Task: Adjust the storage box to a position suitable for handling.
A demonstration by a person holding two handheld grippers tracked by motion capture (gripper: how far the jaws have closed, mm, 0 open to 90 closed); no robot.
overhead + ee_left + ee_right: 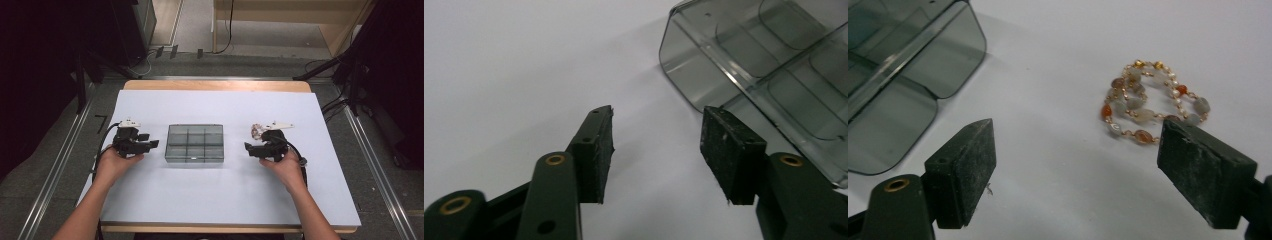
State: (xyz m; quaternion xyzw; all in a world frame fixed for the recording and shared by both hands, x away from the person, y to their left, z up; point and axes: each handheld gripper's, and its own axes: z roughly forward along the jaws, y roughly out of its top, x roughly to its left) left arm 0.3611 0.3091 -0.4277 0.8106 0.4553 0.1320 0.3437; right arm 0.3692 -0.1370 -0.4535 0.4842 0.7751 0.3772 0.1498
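Observation:
A smoky transparent organiser box (pixel 194 143) with several compartments lies shut in the middle of the white sheet. Its corner shows in the left gripper view (pixel 754 60) and in the right gripper view (pixel 903 80). A beaded bracelet (pixel 1148 102) of grey, orange and gold beads lies coiled on the sheet to the right of the box (pixel 257 131). My left gripper (pixel 150 140) is left of the box, open, with nothing between its pads (pixel 596 150). My right gripper (pixel 252 149) is right of the box, open wide, with the bracelet just beyond its fingertips (pixel 1205 175).
The white sheet (pixel 215 200) covers a wooden table (pixel 215 85). Metal rails run along both sides on the floor. Dark stands and cables stand behind and beside the table. Bare sheet lies in front of the box.

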